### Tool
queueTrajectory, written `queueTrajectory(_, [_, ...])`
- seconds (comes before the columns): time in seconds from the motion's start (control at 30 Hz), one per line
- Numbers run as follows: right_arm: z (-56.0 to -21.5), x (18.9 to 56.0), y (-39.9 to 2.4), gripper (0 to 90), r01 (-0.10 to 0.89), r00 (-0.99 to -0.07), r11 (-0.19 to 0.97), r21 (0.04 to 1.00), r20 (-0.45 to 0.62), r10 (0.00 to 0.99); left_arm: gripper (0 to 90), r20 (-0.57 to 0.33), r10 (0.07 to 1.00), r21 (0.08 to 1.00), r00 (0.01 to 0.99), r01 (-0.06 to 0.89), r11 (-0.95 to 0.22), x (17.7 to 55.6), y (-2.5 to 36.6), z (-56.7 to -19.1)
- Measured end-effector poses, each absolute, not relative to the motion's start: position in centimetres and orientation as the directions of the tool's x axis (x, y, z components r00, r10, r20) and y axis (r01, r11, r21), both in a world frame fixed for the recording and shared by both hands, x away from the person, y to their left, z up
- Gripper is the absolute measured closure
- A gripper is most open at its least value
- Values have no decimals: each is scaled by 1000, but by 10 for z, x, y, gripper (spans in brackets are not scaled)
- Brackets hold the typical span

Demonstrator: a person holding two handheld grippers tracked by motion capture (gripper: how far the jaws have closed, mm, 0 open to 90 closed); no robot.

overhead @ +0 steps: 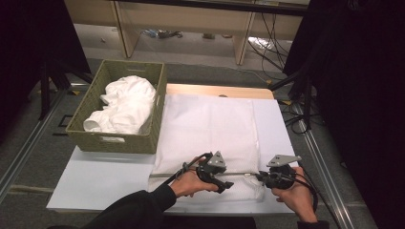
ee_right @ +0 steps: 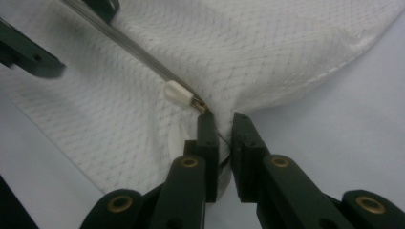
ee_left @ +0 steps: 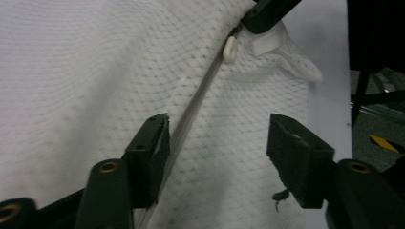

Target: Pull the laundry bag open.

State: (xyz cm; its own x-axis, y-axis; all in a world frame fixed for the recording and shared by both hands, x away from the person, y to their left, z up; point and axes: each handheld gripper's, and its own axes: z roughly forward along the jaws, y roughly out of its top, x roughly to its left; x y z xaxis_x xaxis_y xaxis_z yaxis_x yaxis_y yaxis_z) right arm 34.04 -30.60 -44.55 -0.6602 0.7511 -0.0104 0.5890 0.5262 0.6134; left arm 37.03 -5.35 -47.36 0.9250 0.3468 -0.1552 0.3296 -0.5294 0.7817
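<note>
A white mesh laundry bag (overhead: 205,129) lies flat on the table, its zipper (ee_left: 196,102) running along the near edge. The white zipper pull (ee_right: 177,92) sits at the right end of the track. My right gripper (ee_right: 225,126) pinches the bag's mesh just beside that pull, jaws nearly together with fabric between them. In the high view it is at the bag's near right corner (overhead: 260,177). My left gripper (ee_left: 217,143) hovers open over the bag, the zipper track passing close to its left jaw. From above it lies left of the right one (overhead: 228,185).
A green woven basket (overhead: 117,138) holding crumpled white cloth (overhead: 125,105) stands at the table's far left. The white tabletop (overhead: 95,181) extends left of the bag. Cables and dark stands (overhead: 296,109) lie off the right edge.
</note>
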Motion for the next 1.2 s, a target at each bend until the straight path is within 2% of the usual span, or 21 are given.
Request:
queueTrajectory(0.1, [-439,339,-304,842,532,-676,546,647,-64,734,454,-180,355,778,918,353,-519,372,-61,-473])
queueTrajectory(0.17, [-433,336,-302,842,544,-673,549,634,-61,737,468,-183,353,784,917,353,-510,373,-64,-472])
queueTrajectory(0.3, [-426,335,-296,843,493,-699,595,635,-118,705,522,-215,353,790,911,375,-486,373,-68,-471])
queueTrajectory(0.43, [-422,333,-290,844,455,-722,616,643,-138,678,591,-206,352,789,913,368,-492,374,-72,-470])
queueTrajectory(0.67, [-420,328,-277,845,439,-746,633,638,-135,653,632,-209,330,797,921,356,-488,375,-77,-471])
queueTrajectory(0.77, [-420,329,-273,845,392,-766,648,654,-158,623,647,-208,333,791,920,358,-495,375,-78,-472])
queueTrajectory(0.9, [-420,327,-270,845,416,-774,654,633,-131,619,671,-206,340,795,918,359,-489,378,-82,-474])
queueTrajectory(1.07, [-422,328,-268,845,405,-781,654,639,-131,611,743,-171,298,815,939,305,-493,380,-85,-476])
queueTrajectory(1.2, [-422,329,-269,843,407,-787,660,631,-124,604,816,-169,323,820,931,315,-478,380,-86,-476])
